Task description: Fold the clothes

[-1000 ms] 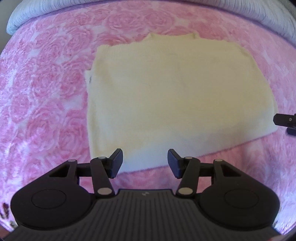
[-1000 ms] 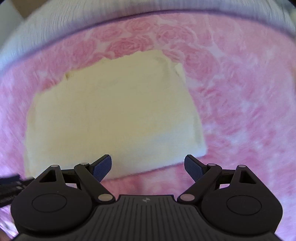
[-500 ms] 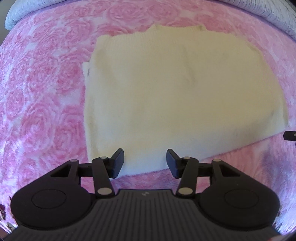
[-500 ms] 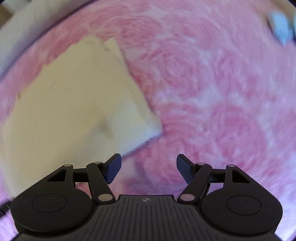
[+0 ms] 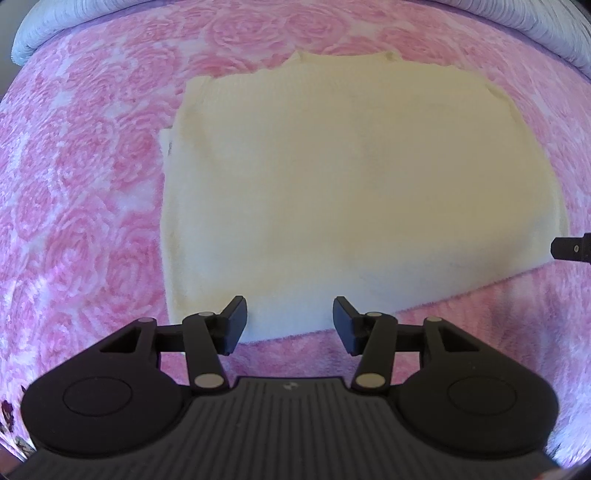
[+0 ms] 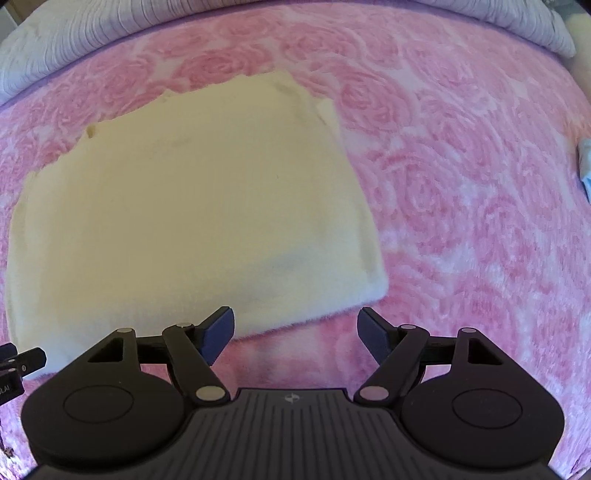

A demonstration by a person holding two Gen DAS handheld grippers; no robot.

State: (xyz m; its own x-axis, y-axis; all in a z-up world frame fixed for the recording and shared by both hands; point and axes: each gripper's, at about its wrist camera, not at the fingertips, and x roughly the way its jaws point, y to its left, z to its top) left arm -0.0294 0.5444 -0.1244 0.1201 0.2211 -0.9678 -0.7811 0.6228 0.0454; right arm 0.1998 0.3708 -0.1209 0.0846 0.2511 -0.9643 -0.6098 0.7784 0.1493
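A cream knitted garment [image 5: 343, 192] lies folded into a flat rectangle on a pink rose-patterned blanket [image 5: 81, 206]. It also shows in the right wrist view [image 6: 184, 221]. My left gripper [image 5: 290, 321] is open and empty, just above the garment's near edge towards its left corner. My right gripper [image 6: 295, 332] is open and empty, at the near edge close to the garment's right corner. The tip of the right gripper shows at the right edge of the left wrist view [image 5: 570, 249]; the left gripper's tip shows at the left edge of the right wrist view [image 6: 18, 365].
A grey-white ribbed cover [image 5: 55, 22] runs along the far edge of the blanket, also in the right wrist view [image 6: 74, 40]. A small pale blue-white thing [image 6: 585, 166] lies at the far right of the blanket.
My right gripper swung away to the right and came back to the garment's near right corner, opening a little wider. My left gripper stayed nearly in place.
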